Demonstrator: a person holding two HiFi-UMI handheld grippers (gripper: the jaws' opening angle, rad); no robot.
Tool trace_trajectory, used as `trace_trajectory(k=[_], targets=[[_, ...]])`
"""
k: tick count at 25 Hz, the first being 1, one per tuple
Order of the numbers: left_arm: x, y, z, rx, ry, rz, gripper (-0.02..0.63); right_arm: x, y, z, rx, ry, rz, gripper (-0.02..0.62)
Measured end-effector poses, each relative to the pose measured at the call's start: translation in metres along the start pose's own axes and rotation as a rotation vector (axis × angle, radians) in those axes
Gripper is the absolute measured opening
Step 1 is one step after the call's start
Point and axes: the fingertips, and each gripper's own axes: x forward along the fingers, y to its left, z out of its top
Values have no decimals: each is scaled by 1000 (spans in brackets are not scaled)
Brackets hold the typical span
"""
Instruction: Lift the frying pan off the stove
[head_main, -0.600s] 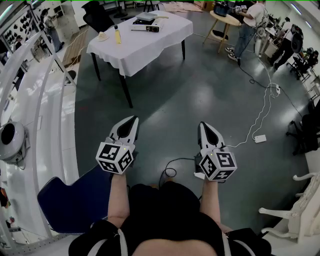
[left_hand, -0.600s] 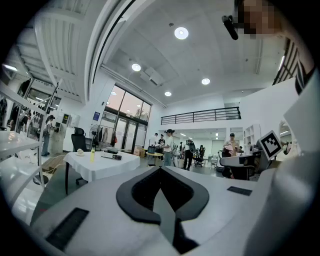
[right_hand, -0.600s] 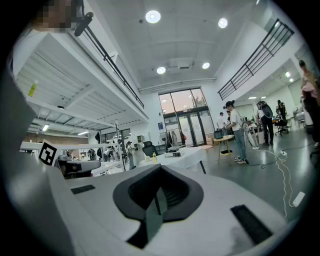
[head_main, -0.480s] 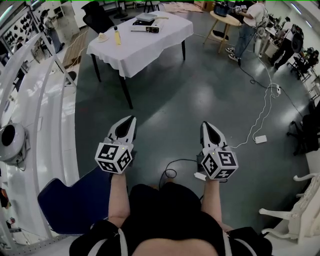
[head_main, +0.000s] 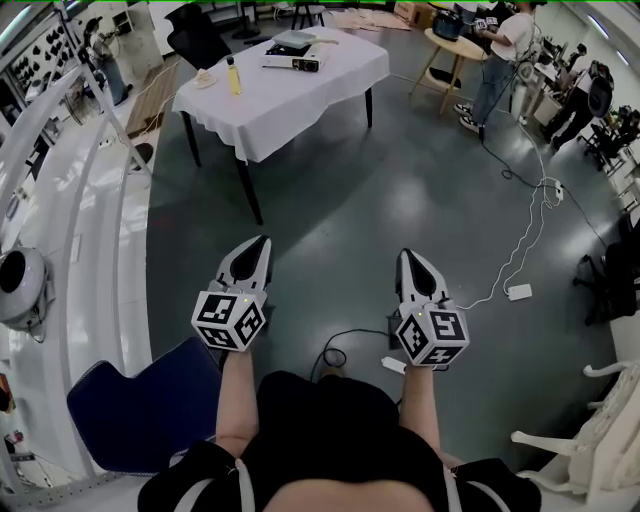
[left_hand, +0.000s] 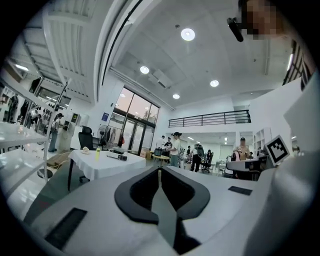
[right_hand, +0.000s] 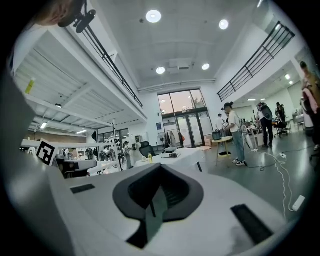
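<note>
Large open lab hall, polished grey floor (head_main: 400, 190), white-clothed desk (head_main: 290, 95), trailing floor cables (head_main: 524, 228), mezzanine railing (left_hand: 210, 119), glazed entrance front (right_hand: 182, 127), people (head_main: 497, 50) standing at workstations

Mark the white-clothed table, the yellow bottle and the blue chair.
white-clothed table (head_main: 300, 105): head view, bare cloth top.
yellow bottle (head_main: 233, 76): head view, its body.
blue chair (head_main: 140, 410): head view, its blue surface.

The worktop (head_main: 300, 100) stands at upper centre, a bottle (head_main: 233, 75) on its left part. The left claw (head_main: 263, 242) and right claw (head_main: 406, 255) sit side by side below it, a chair (head_main: 140, 405) at lower left.
</note>
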Motion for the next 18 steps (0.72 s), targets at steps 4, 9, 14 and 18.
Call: trace_trajectory(k=[4,9,14,18], targets=[[12,-9,-12,-45,3,-2,318,0,-11,-11,8,21,18,3],[17,-25,-29,-65,41,-20,376,0,-29,-25,36,45,11,3],[30,-31,-36,-65,61,-45,375,6,-37,-29,47,67,31,3],[52,-31,-39,-23,93,-66,374,18,-51,-30,52,70,12,3]])
